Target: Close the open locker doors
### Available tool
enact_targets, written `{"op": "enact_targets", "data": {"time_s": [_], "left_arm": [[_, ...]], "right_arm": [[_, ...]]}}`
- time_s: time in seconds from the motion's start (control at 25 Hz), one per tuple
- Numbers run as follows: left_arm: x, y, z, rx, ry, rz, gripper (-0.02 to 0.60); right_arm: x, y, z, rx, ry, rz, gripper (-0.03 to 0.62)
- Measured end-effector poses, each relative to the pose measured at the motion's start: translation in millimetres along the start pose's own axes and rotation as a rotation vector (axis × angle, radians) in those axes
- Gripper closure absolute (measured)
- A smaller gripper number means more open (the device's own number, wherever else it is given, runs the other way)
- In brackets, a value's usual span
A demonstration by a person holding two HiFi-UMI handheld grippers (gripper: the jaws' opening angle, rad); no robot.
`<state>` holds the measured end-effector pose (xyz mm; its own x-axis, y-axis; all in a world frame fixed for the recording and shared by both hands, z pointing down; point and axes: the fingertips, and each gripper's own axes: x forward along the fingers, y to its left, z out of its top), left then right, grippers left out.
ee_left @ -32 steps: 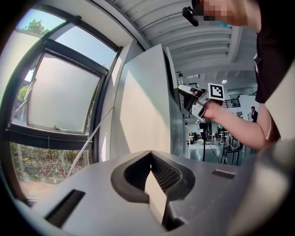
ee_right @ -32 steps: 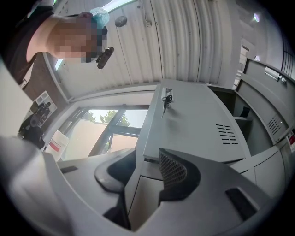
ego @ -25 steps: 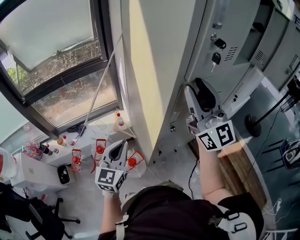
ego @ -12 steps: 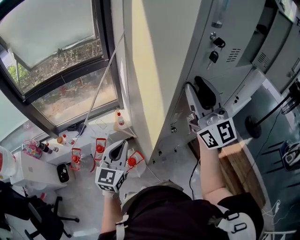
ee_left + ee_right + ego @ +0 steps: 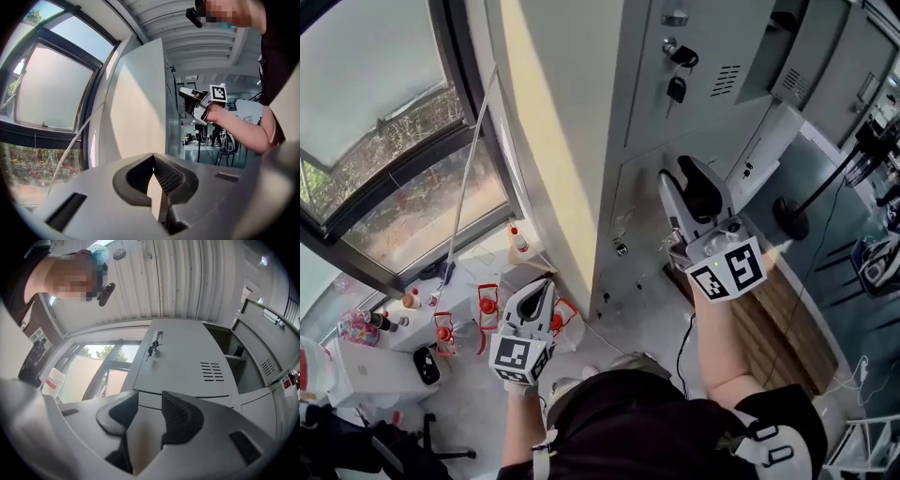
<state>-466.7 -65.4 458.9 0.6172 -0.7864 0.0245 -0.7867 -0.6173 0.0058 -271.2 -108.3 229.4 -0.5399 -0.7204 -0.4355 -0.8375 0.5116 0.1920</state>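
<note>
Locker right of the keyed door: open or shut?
Open. Its door stands swung out, and the right gripper view shows the dark interior with a shelf.

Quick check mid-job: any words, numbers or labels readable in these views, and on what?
No text reads clearly.
Cubes on the right gripper and left gripper: black-and-white square patterns only, no words.
Red label on the white bottle: too blurred.
Print on the shoulder strap: two characters, too small to be sure.
</note>
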Motion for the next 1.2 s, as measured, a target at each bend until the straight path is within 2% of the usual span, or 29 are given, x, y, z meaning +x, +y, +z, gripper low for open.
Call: {"op": "enact_targets", "data": {"time_s": [0.28,0.64,0.88,1.2], "left_arm": [[56,-48,-2,0.016,0.020,-0.154,0.572],[141,-147,-6,0.032,0.052,-0.336,0.572],[198,-225,-1,0.024,0.088,-0.412,0.572],[267,-337,10,0.053,0.069,-0.496,0.572]], "right_arm": [[-57,-45,-11,-0.013,0.058,-0.116,0.447],[-154,-130,-4,-0.029,0.118,-0.275,0.447],[-224,-194,5,-0.029,0.142,-0.360,0.447],[-334,-279,21,-0.022,0.144,-0.464,0.447]]}}
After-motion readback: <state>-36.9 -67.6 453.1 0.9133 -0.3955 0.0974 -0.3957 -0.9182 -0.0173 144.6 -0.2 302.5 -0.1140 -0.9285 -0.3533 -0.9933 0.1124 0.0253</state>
